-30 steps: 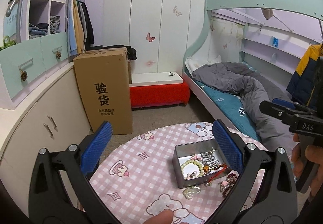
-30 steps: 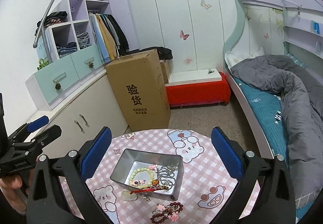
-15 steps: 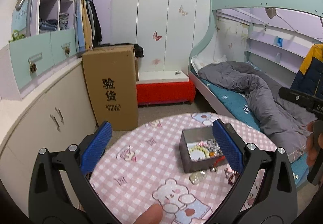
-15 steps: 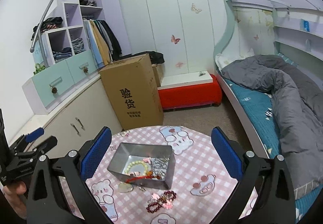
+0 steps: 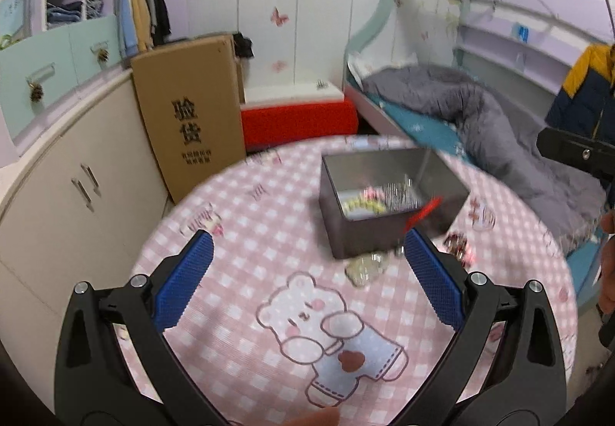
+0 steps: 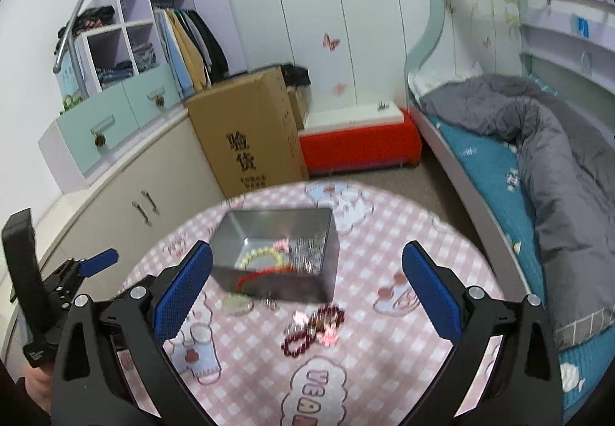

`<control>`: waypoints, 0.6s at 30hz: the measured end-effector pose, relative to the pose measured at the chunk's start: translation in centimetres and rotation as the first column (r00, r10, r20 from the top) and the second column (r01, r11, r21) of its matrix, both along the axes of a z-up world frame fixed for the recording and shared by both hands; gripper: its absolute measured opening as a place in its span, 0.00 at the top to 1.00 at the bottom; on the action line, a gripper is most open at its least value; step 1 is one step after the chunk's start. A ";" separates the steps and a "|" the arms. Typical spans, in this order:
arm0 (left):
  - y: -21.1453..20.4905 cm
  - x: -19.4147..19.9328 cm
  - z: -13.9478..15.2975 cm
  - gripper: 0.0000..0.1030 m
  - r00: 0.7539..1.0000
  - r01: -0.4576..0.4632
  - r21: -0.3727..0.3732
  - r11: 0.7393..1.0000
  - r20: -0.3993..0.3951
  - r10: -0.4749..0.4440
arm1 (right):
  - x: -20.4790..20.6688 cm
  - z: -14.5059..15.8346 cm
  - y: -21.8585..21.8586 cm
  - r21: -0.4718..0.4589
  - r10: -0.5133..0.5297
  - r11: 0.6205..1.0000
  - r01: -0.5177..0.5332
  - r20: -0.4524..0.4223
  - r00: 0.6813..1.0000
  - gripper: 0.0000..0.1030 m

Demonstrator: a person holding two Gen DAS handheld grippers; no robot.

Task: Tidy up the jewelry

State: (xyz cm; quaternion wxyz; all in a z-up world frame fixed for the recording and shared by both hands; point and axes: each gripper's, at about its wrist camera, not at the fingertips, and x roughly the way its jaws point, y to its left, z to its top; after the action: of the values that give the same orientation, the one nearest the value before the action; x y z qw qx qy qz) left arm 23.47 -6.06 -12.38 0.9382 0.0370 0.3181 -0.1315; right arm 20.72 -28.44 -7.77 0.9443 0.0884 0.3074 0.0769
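We see the round table (image 6: 384, 380) with its pink checked cloth, and the metal tin (image 6: 303, 287) sits near its far edge, holding a green bead bracelet (image 6: 259, 254) and a silvery chain (image 6: 307, 249). A dark red bead bracelet (image 6: 307, 330) lies on the cloth just in front of the tin. Our left gripper (image 5: 307, 272) and right gripper (image 6: 307, 276) both hover spread wide, holding nothing.

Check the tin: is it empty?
Not empty. The tin holds a bead bracelet and chain; a red cord hangs over its rim.
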 end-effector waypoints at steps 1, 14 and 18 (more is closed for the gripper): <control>-0.2 0.3 -0.8 0.06 1.000 0.009 0.002 1.000 -0.023 -0.009 | -0.1 -0.4 0.2 -0.002 0.001 1.000 -0.001 -0.011 1.000 0.08; -4.2 5.1 -7.6 0.13 0.972 0.060 0.038 0.997 -0.229 -0.050 | 0.4 -4.2 0.3 0.009 0.017 1.000 -0.016 -0.120 0.993 0.08; -4.5 5.3 -7.6 0.55 0.968 0.100 0.019 0.995 -0.234 -0.093 | 0.6 -4.7 0.7 0.013 0.035 0.999 -0.034 -0.133 0.990 0.08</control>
State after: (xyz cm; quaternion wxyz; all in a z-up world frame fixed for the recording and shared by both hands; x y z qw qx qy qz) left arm 28.77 -10.60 -20.00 0.8862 0.0511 0.4256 -0.1756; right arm 21.36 -27.71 -12.51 0.9198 0.0930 0.3708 0.0887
